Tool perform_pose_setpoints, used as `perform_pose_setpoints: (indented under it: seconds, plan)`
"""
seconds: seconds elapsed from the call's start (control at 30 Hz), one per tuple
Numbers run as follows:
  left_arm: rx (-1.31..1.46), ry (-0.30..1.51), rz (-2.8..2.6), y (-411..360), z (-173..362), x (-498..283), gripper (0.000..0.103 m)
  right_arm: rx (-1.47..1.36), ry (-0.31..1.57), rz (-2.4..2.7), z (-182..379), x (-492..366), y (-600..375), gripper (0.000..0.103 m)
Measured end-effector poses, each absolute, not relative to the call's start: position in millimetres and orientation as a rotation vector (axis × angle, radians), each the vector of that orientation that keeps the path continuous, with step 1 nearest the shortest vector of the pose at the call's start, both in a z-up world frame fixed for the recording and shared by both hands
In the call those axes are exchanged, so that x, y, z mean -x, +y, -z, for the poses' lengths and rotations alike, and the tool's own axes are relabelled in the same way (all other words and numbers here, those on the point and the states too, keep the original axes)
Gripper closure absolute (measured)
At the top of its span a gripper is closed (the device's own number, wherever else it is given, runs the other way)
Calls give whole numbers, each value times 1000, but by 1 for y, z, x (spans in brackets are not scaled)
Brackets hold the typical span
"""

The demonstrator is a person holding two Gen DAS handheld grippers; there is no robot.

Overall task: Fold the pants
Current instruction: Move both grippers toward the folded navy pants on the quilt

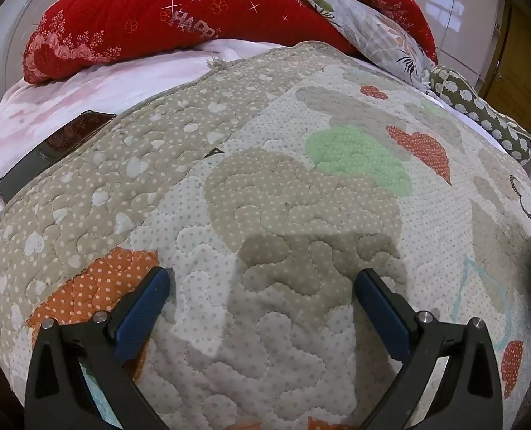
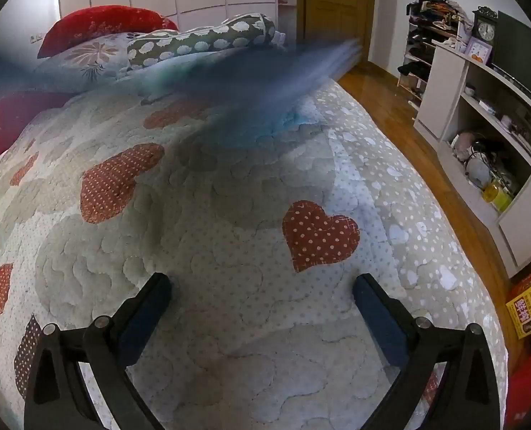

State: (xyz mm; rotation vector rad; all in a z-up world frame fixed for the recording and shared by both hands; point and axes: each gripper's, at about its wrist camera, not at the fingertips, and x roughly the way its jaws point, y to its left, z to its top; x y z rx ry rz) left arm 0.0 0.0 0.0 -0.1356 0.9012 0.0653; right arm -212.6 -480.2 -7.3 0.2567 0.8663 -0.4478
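Observation:
A dark blue garment (image 2: 251, 82), smeared by motion, hangs in the air over the far part of the bed in the right wrist view; I take it for the pants, and its shape is too blurred to read. My right gripper (image 2: 262, 288) stands open above the heart-patterned quilt (image 2: 229, 236), well short of that blur, with nothing between its fingers. My left gripper (image 1: 263, 283) is open too, over the quilt (image 1: 283, 197), jaws wide and empty. No pants show in the left wrist view, only a dark edge at the far right.
Red pillows (image 1: 140, 18) and patterned cushions (image 1: 383, 36) line the head of the bed. A dark phone (image 1: 54, 150) lies on the pink sheet beside the quilt's edge. Right of the bed are wooden floor (image 2: 401, 114), white shelves (image 2: 480, 136) and a door (image 2: 333, 3).

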Motion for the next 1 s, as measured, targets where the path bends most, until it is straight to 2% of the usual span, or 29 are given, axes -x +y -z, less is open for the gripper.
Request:
perform_pose_setpoints:
  seconds: [1.0]
  plan:
    - [61, 943, -116, -9, 1, -3, 0, -251, 867, 452, 6, 213, -479, 0]
